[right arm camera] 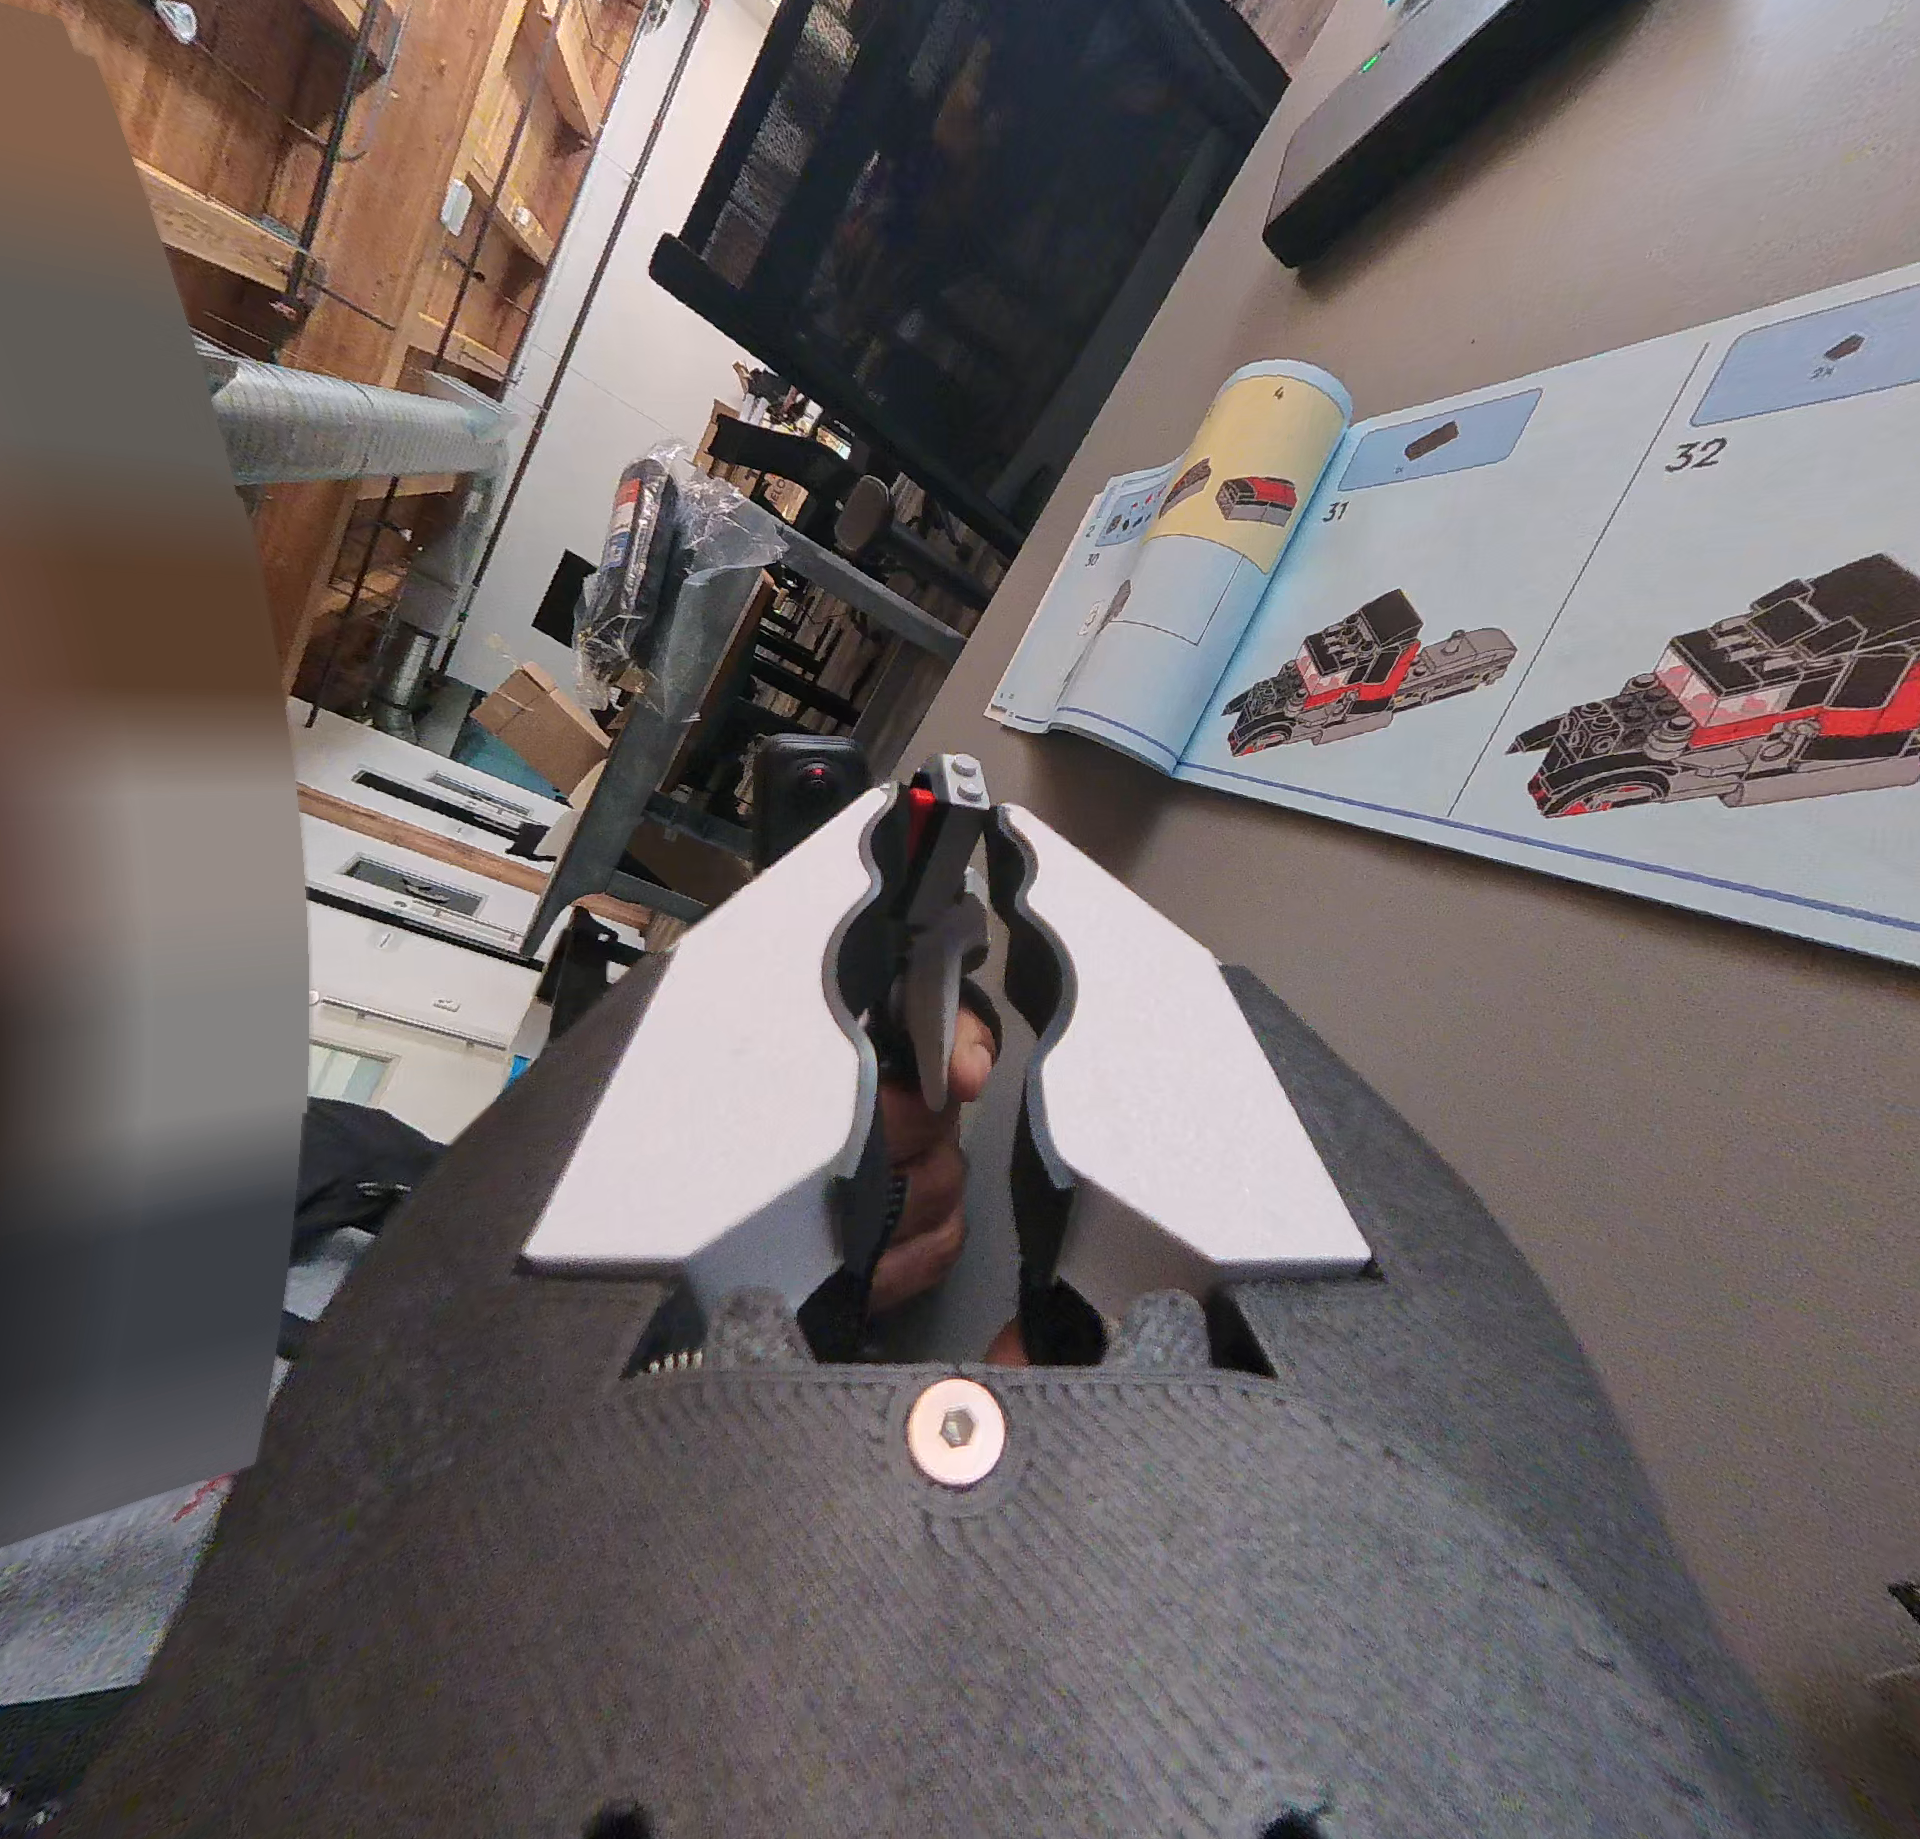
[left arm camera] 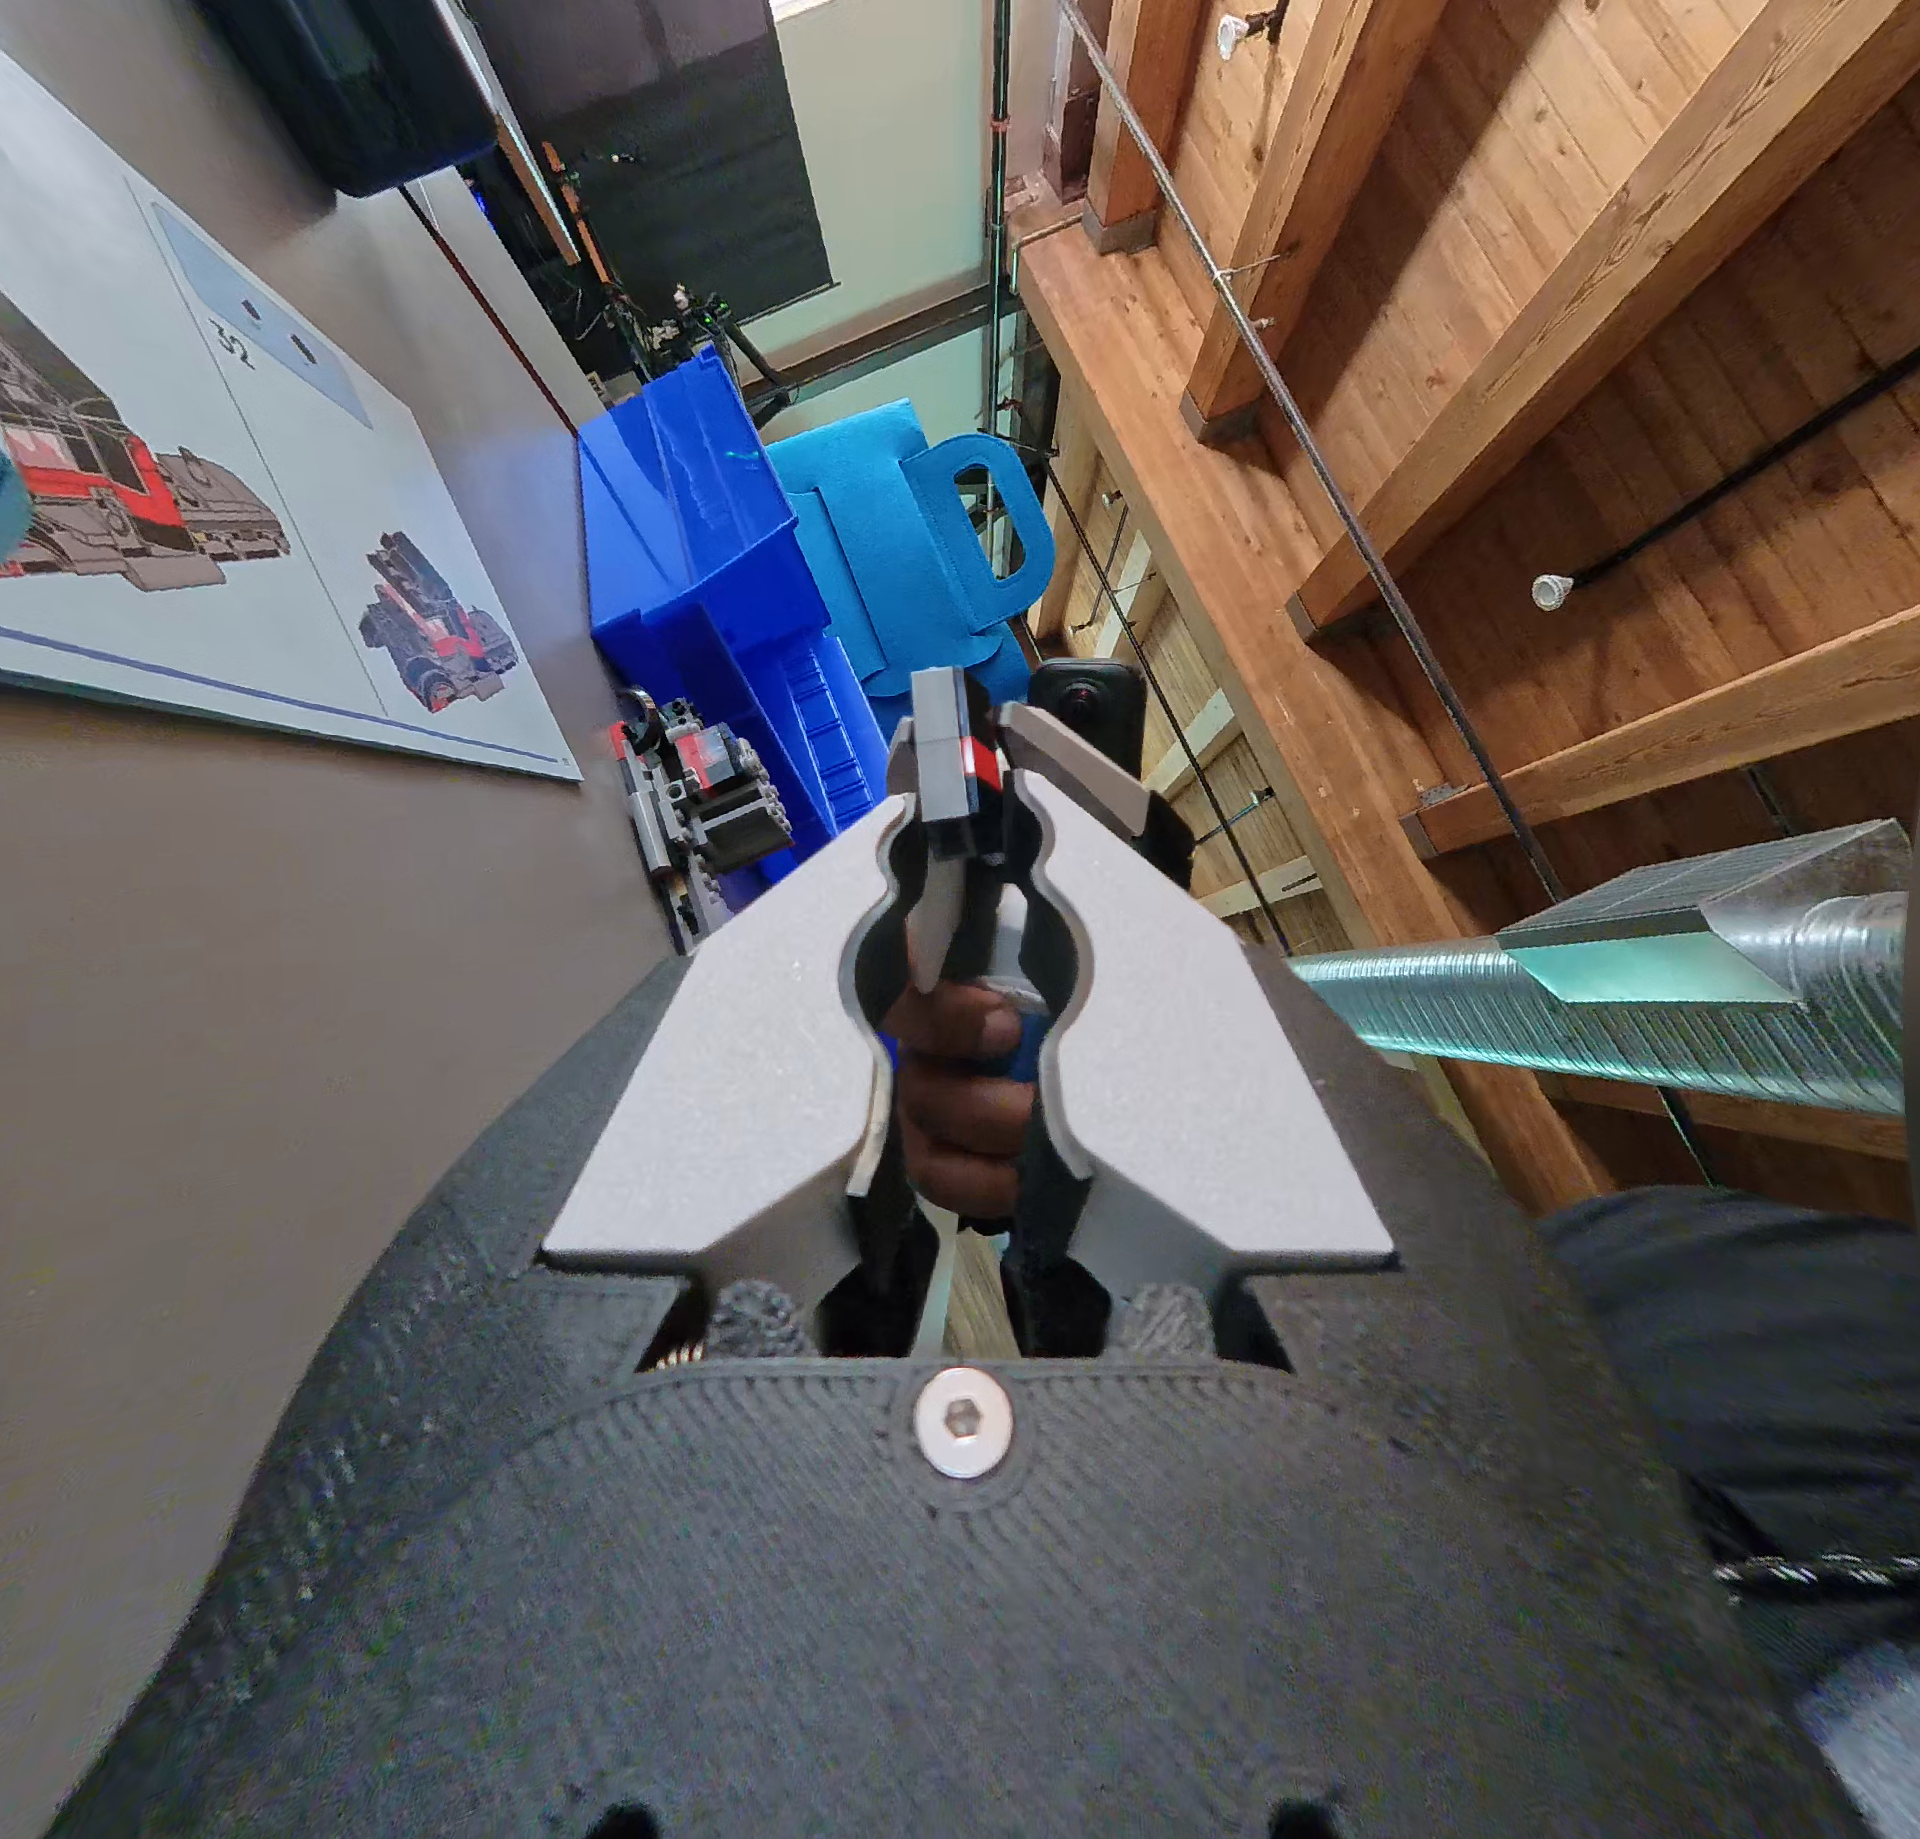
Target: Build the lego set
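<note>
Both tongs are raised off the tabletop [right arm camera: 1455, 1062] and brought tip to tip, facing each other. The left tongs [left arm camera: 961, 781] are closed narrow on a small grey, black and red lego sub-assembly [left arm camera: 951, 761]. The right tongs [right arm camera: 951, 813] also pinch it, seen from that side as a grey studded piece with red behind [right arm camera: 940, 802]. Which pair bears the load, I cannot quite tell; the tips overlap. My judgement: the piece is held in the air so one pair can steady it while the other presses or re-grips, a step hard to do flat on the surface.

The instruction booklet [right arm camera: 1558, 594] lies open on the brown tabletop, presumably kept in sight for reference. The partly built vehicle [left arm camera: 696, 792] sits beside a blue bin [left arm camera: 686, 563], with a blue felt bag [left arm camera: 914, 532] behind it. A black flat box [right arm camera: 1475, 96] lies farther off. A small camera [right arm camera: 805, 781] stands nearby.

Room: workshop, timber beams, metal duct [left arm camera: 1662, 1000], other cluttered benches.
</note>
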The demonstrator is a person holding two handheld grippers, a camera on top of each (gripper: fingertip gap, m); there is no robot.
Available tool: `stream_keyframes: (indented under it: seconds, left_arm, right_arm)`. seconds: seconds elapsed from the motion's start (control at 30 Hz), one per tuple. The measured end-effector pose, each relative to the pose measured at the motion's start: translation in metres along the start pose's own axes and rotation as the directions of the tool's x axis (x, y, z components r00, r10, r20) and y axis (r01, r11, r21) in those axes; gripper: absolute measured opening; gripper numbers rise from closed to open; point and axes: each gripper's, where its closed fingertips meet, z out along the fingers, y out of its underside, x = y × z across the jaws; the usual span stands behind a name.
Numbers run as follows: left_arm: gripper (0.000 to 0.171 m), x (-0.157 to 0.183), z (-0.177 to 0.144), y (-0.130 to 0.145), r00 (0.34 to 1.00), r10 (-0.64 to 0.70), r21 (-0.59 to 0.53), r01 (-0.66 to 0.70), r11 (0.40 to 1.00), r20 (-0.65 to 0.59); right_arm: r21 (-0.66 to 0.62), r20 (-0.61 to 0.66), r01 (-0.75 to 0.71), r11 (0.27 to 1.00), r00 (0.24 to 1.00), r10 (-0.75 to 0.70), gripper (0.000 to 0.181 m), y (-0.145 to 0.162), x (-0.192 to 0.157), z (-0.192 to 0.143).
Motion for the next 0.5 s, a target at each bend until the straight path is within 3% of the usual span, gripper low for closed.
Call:
stream_keyframes:
  seconds: [0.17, 0.5]
  left_arm:
    - [0.015, 0.001, 0.000, -0.001, 1.000, -0.006, 0.006, 0.006, 1.000, -0.011]
    - [0.015, 0.007, 0.006, 0.007, 0.986, -0.133, -0.017, 0.132, 0.991, -0.103]
  right_arm:
    - [0.043, 0.016, -0.017, 0.999, 1.000, 0.016, 0.032, -0.005, -0.001, -0.007]
    - [0.095, -0.111, 0.189, 0.977, 0.978, -0.178, 0.029, -0.007, 0.010, -0.049]
